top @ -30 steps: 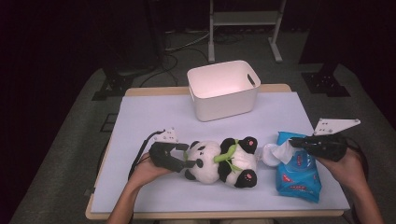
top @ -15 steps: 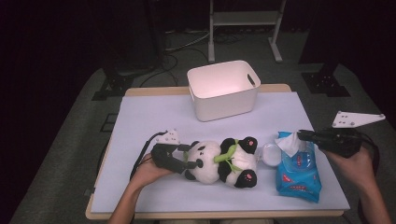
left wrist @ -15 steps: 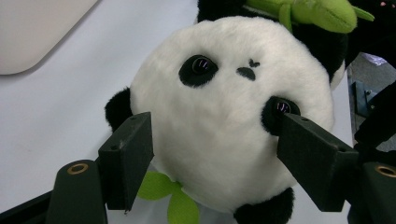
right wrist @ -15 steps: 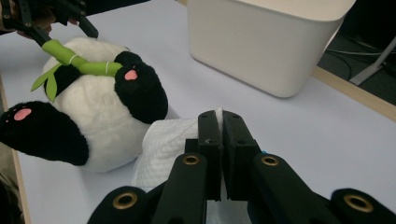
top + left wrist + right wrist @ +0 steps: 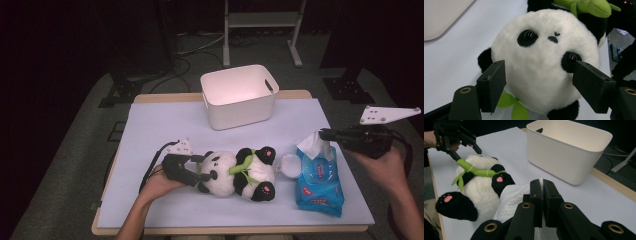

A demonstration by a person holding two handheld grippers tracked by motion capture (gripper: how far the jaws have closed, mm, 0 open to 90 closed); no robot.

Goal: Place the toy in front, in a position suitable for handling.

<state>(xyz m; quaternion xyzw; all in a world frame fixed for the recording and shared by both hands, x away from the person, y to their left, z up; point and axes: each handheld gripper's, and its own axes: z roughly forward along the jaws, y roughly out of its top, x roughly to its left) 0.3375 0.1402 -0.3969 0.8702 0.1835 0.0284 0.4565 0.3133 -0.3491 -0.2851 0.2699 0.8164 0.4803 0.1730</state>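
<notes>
1. A white bin (image 5: 240,95) stands at about 12 o'clock on the table's pale sheet (image 5: 150,125), open side up. As far as its pinkish inner walls show in the high view, nothing lies in it; the floor of it is not fully visible.
2. A blue wet-wipe pack (image 5: 320,182) lies flat at about 4 o'clock from the table's middle, near the front right edge. Its round lid (image 5: 290,166) is flipped open toward the plush, and a white wipe (image 5: 312,145) stands up out of the opening.
3. The right gripper (image 5: 325,134) is held level above the pack, at 3 o'clock of the table. Its jaws are pressed together on the top of the wipe; the right gripper view shows the white sheet (image 5: 516,195) bunched just under and beside the closed jaws, with its tip caught between them.
4. A panda plush (image 5: 240,172) lies on its back at about 6 o'clock, between the two hands, its feet close to the pack's lid. A green bamboo stalk (image 5: 242,165) crosses its belly.
5. The left gripper (image 5: 197,172) lies low at 8 o'clock. Its jaws are spread around the panda's head, with the pads pressing into the fur on either side in the left gripper view.
</notes>
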